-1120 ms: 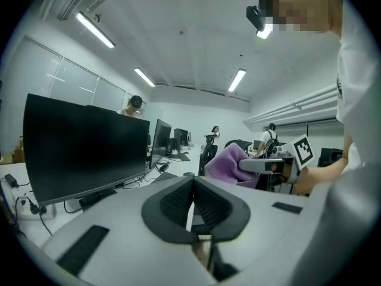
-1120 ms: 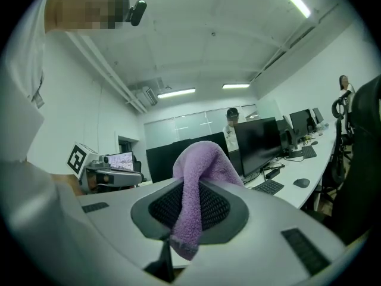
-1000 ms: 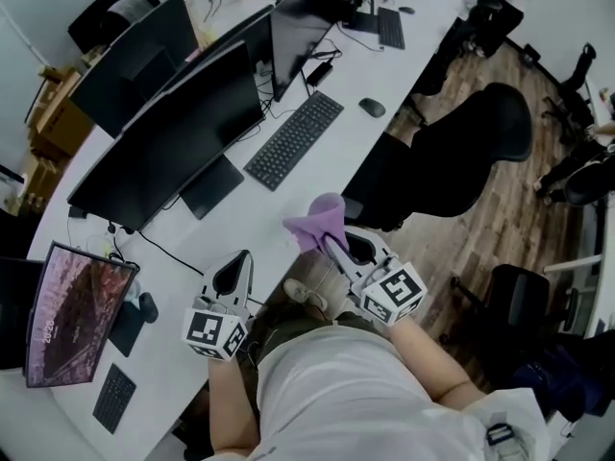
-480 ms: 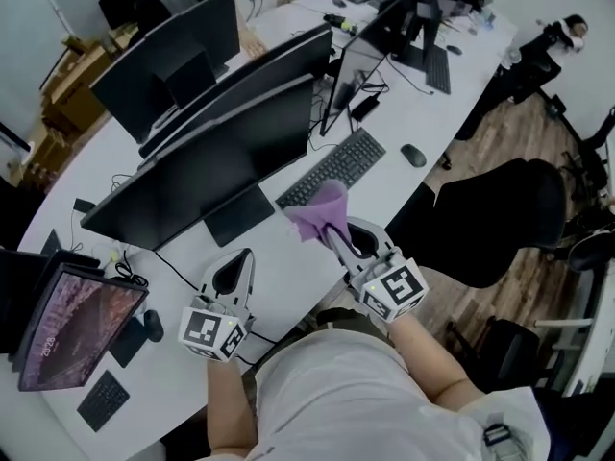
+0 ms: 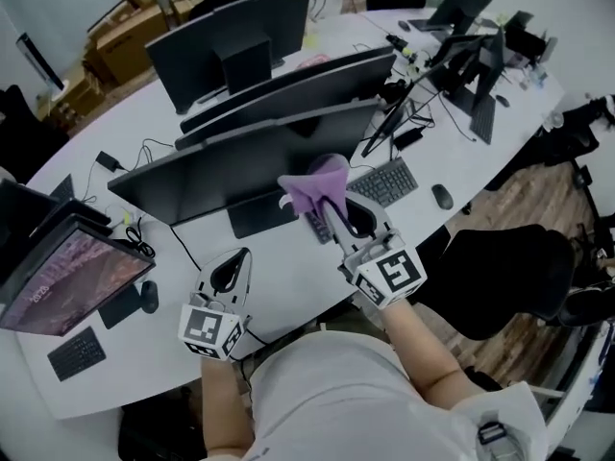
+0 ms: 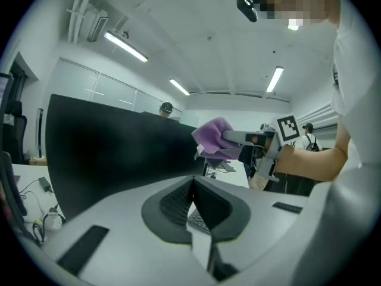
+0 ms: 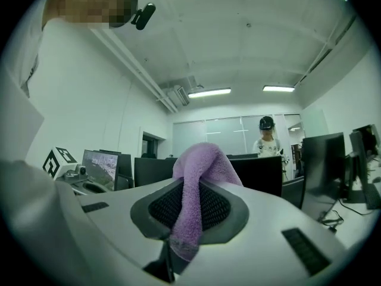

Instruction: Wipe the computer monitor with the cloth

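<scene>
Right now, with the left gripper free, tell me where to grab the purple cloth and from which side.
Probably the bunched fold of the purple cloth that sticks out past the right gripper's tips, coming from the left gripper's side: that end is loose, while the tail is pinched between the right jaws.

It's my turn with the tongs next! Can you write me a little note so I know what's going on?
Left tongs: shut, empty, low over the white desk.
Right tongs: shut on the fluffy purple cloth, raised in front of the wide black computer monitor, near its right end. I cannot tell if the cloth touches the screen.
Done: cloth is gripped.
Left: wipe across the screen.
</scene>
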Motion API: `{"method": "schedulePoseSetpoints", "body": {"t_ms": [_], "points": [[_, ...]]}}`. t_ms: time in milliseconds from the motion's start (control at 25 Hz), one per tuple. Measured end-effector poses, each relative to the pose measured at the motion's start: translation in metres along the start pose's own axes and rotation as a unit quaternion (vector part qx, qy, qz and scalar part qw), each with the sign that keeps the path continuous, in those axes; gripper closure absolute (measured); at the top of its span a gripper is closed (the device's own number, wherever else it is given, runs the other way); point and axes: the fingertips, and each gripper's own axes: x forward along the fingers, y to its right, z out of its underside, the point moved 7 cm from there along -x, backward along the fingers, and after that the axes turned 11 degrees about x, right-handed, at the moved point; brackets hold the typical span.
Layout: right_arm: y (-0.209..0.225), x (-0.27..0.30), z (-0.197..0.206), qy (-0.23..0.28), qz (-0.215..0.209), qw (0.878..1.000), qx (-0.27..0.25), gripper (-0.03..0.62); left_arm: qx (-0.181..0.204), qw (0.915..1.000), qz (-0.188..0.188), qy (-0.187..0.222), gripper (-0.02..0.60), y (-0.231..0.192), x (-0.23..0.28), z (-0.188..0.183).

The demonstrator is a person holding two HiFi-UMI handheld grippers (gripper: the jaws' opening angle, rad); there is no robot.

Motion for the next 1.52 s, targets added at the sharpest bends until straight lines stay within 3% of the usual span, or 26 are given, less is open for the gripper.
{"method": "schedulePoseSetpoints", "body": {"t_ms": [320,640,1040,1520], "points": [[0.002,0.062,-0.05,0.024,-0.071,0.997,-0.017,0.533,-0.009,0.9963,-0.085,0.0,0.584,-0.02,-0.012,-0.024],[-0.004,0.114,-0.082,0.033,-0.105,0.994,-0.026,0.531,0.013,0.9917,-0.128,0.004,0.584,-0.036,-0.01,-0.053],[-0.001,0.154,-0.068,-0.008,-0.085,0.994,-0.063,0.53,0.011,0.9892,-0.146,0.0,0.584,-0.053,0.005,-0.055],[0.031,0.145,-0.064,-0.024,-0.054,0.997,-0.043,0.526,0.016,0.992,-0.124,-0.019,0.584,-0.047,0.037,-0.052]]}}
